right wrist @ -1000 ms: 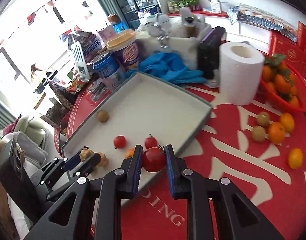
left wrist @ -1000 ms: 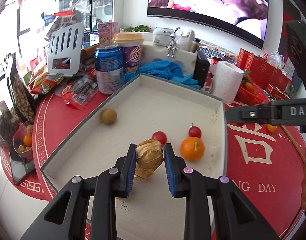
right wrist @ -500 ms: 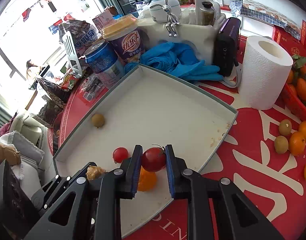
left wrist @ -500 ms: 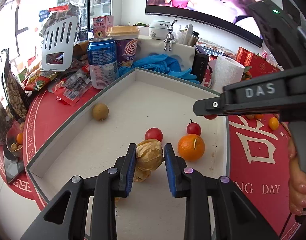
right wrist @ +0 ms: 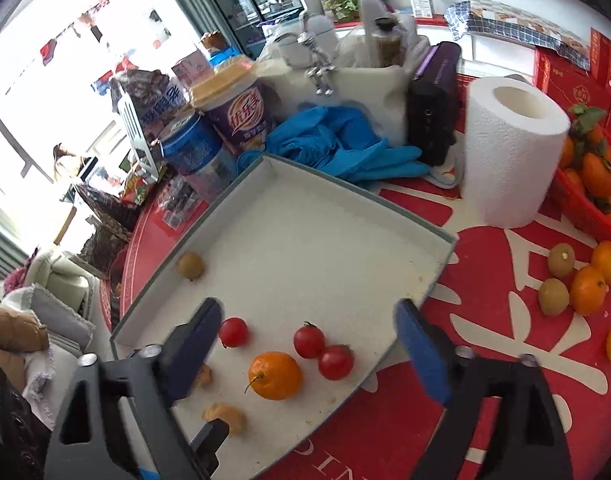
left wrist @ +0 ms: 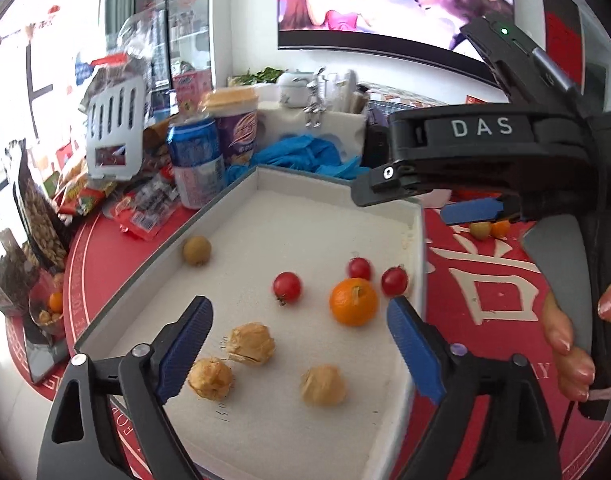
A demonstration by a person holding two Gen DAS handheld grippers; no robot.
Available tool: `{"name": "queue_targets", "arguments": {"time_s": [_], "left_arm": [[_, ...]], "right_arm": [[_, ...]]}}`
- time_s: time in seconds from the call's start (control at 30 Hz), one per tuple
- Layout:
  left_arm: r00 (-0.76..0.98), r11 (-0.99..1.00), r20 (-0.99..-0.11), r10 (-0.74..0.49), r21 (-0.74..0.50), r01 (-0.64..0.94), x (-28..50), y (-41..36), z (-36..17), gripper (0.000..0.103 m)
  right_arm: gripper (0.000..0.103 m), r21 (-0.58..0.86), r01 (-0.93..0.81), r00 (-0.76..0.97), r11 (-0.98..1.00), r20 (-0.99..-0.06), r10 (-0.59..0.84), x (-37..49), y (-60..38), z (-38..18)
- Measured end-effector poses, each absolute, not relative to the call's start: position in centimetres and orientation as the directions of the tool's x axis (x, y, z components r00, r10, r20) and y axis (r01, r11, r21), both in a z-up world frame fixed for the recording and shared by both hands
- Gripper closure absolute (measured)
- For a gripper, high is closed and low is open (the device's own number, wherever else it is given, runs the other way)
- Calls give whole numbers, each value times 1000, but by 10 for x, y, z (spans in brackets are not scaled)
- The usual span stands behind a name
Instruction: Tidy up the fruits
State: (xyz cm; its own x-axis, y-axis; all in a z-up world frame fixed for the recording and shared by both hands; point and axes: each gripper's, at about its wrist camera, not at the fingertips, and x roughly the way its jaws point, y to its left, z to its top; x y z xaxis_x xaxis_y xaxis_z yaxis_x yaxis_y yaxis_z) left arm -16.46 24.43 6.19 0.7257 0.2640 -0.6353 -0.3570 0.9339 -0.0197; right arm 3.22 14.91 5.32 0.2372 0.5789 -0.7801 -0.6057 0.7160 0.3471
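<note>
A white tray [left wrist: 337, 208] [right wrist: 385, 204] holds three cherry tomatoes, an orange [left wrist: 353, 302] [right wrist: 276, 375], a small brown fruit [left wrist: 197, 250] [right wrist: 190, 266] and three papery husk fruits [left wrist: 251, 344]. My left gripper [left wrist: 299, 334] is open and empty above the husk fruits. My right gripper [right wrist: 309, 344] is open and empty above the tomatoes [right wrist: 335, 362] and the orange; it also shows in the left wrist view [left wrist: 477, 160], over the tray's right edge.
Loose oranges and kiwis [right wrist: 577, 284] lie on the red tablecloth right of the tray. A red basket of oranges [right wrist: 593, 184], a paper roll [right wrist: 513, 156], blue gloves [right wrist: 337, 140], a blue can [left wrist: 193, 160] and a purple cup [left wrist: 235, 124] stand behind the tray.
Both grippers opened. The left let go of a husk fruit and the right let go of a cherry tomato, both now lying in the tray. Both grippers rose a little.
</note>
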Motion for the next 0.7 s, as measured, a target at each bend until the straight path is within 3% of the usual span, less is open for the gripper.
{"name": "queue_targets", "arguments": {"time_s": [0.17, 0.33, 0.5, 0.7], "left_arm": [[734, 968, -661, 159, -42, -248, -155, 214, 77, 9], [711, 987, -699, 77, -49, -155, -137, 173, 82, 8], [653, 992, -754, 69, -15, -123, -110, 136, 63, 8], [578, 994, -814, 47, -17, -106, -86, 113, 44, 8]], "right_arm": [[0, 354, -543, 307, 762, -761, 572, 35, 95, 64], [0, 352, -367, 371, 861, -793, 483, 50, 6, 55], [0, 222, -268, 404, 937, -857, 319, 55, -54, 33], [0, 101, -280, 404, 955, -890, 213, 55, -79, 10]]}}
